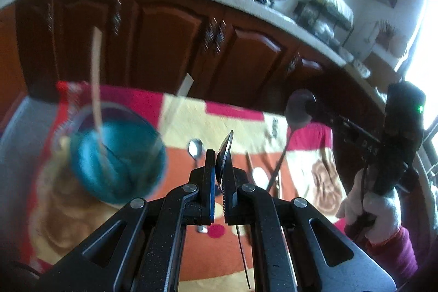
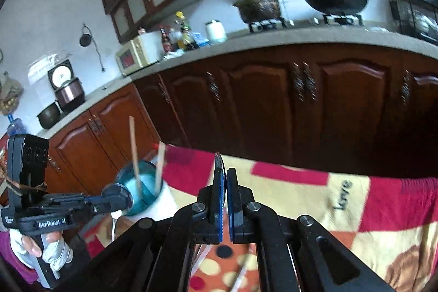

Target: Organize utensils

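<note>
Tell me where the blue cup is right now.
The blue cup stands at the left of the left wrist view on the patterned cloth, sticks standing in it, left of the left tongs.

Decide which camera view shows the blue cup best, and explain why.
The left wrist view: the blue cup appears large and from above, with a stick standing inside, though blurred. The right wrist view shows the cup smaller, partly hidden behind the left tongs.

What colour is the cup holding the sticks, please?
Translucent blue cup, clearest in the right wrist view.
</note>
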`<state>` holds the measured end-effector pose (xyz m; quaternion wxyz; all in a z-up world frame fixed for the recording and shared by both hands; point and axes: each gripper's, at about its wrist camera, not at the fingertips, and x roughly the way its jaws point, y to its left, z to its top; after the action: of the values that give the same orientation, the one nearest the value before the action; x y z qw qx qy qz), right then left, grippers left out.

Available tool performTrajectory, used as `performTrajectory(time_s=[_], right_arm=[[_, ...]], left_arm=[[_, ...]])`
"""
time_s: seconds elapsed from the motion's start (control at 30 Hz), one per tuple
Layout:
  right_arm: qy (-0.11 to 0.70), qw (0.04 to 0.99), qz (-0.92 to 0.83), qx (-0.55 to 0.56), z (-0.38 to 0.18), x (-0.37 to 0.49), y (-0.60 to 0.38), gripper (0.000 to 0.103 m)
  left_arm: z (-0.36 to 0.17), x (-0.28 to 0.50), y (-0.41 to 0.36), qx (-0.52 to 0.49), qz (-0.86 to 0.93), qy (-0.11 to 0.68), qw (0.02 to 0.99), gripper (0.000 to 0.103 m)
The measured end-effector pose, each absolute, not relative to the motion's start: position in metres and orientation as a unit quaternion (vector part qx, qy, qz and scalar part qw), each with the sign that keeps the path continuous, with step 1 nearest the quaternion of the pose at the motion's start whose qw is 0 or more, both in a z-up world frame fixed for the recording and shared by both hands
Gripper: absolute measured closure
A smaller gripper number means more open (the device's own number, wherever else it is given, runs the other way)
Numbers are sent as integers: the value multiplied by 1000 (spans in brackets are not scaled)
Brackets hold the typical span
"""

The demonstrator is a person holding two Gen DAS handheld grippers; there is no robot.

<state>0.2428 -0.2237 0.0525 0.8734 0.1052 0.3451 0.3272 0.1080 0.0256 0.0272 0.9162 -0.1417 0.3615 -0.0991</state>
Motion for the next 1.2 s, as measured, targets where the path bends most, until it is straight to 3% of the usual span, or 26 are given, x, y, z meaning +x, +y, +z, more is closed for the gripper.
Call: performTrajectory(time_s=[0.27,0.47,0.7,1.2], right_arm=[[306,874,361,111,100,246,-166,101],[291,880,365,85,115,255,-105,101],[299,889,347,28,87,260,-56,101],[333,883,331,3,36,241,-48,101]], left_arm=[[70,115,96,-138,-27,302,943,100],[68,133,128,-123,39,269,955,100],[35,153,128,-81,73,258,960,100],[-19,159,118,-51,90,269,958,101]])
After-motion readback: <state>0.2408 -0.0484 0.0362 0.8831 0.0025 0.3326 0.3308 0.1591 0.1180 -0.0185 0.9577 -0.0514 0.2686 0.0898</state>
